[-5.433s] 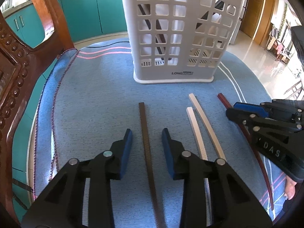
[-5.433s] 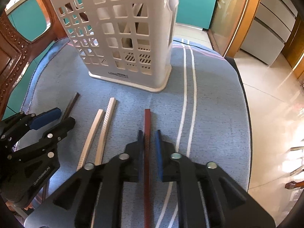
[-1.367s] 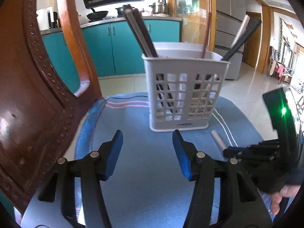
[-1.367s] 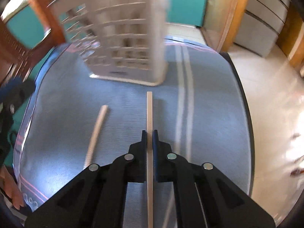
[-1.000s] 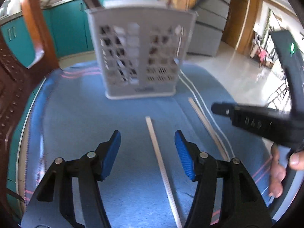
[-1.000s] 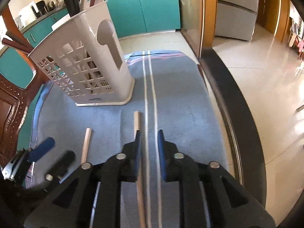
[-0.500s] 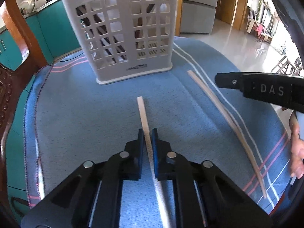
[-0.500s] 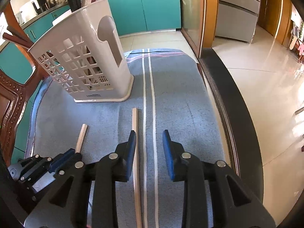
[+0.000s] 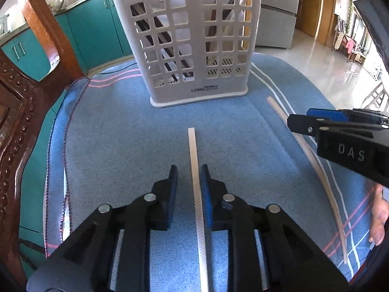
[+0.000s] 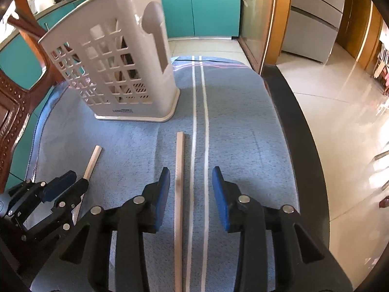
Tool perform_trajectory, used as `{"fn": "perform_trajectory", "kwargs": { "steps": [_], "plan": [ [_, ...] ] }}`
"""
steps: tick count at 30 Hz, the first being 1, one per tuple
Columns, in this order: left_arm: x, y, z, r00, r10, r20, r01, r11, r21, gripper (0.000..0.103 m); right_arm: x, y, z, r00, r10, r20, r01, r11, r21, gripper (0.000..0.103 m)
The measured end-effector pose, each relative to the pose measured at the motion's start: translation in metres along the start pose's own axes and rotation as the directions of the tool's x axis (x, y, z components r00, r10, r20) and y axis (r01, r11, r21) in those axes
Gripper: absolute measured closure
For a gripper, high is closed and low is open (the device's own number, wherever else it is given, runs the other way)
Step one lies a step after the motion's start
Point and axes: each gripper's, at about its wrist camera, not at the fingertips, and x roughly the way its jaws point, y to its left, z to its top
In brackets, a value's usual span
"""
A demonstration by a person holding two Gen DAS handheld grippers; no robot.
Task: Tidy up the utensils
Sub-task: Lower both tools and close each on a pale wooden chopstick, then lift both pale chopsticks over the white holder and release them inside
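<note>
Most chopsticks already sit in the basket (image 9: 194, 48) ahead, but my left hand-held gripper (image 9: 188, 182) and right hand-held gripper (image 10: 190, 185) both gape around the last two chopsticks (image 9: 195, 170) on the table.

R gripper (image 10: 189, 187) jaws wide apart over 1 tan chopstick (image 10: 179, 182) lying on blue cloth (image 10: 243, 133).

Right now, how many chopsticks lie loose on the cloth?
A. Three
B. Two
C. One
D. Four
B: one white chopstick lies between the left hand-held gripper's fingers, one tan chopstick between the right hand-held gripper's; the others stand in the basket.
</note>
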Motion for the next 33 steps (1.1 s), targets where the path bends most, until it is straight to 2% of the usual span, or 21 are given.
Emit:
{"fn": "perform_trajectory", "kwargs": {
  "steps": [7, 11, 12, 15, 20, 23, 26, 27, 29, 33],
  "plan": [
    [0.005, -0.002, -0.002, 1.000, 0.015, 0.001, -0.015, 1.000, -0.001, 0.078, 0.016, 0.012, 0.001, 0.999, -0.032, -0.022, 0.031, 0.998, -0.051, 0.064],
    [0.007, -0.004, -0.001, 1.000, 0.018, 0.002, -0.018, 1.000, -0.006, 0.078, 0.018, 0.020, 0.000, 0.998, -0.056, -0.001, 0.056, 0.994, -0.092, 0.064],
    [0.007, -0.004, -0.001, 1.000, 0.019, 0.002, -0.019, 1.000, -0.004, 0.079, 0.018, 0.022, 0.000, 0.998, -0.056, -0.001, 0.056, 0.993, -0.100, 0.067],
    [0.009, -0.005, 0.000, 1.000, -0.027, 0.002, 0.027, 1.000, 0.000, 0.095, 0.017, 0.027, -0.001, 1.000, -0.022, -0.009, 0.021, 0.993, -0.116, 0.094],
    [0.008, -0.007, 0.000, 0.999, -0.043, 0.018, 0.043, 0.999, 0.015, 0.096, 0.009, 0.033, -0.004, 0.998, 0.064, -0.010, -0.065, 0.993, -0.103, 0.097],
    [-0.009, 0.000, 0.003, 0.997, -0.044, 0.064, 0.045, 0.999, -0.006, 0.096, -0.017, 0.031, 0.000, 0.993, 0.108, 0.050, -0.103, 0.990, -0.102, 0.097],
    [-0.044, 0.013, 0.010, 0.987, -0.059, 0.151, 0.066, 0.997, -0.046, 0.096, -0.061, 0.026, 0.007, 0.973, 0.188, 0.131, -0.174, 0.979, -0.111, 0.097],
    [-0.059, 0.018, 0.012, 0.981, -0.060, 0.186, 0.073, 0.995, -0.066, 0.096, -0.081, 0.023, 0.009, 0.960, 0.223, 0.172, -0.205, 0.972, -0.116, 0.097],
    [-0.091, 0.028, 0.016, 0.963, -0.061, 0.262, 0.089, 0.991, -0.097, 0.096, -0.107, 0.016, 0.011, 0.938, 0.267, 0.220, -0.245, 0.962, -0.121, 0.097],
    [-0.145, 0.039, 0.027, 0.916, -0.042, 0.398, 0.096, 0.988, -0.118, 0.096, -0.155, 0.001, 0.017, 0.892, 0.332, 0.308, -0.311, 0.943, -0.117, 0.097]
  ]
}}
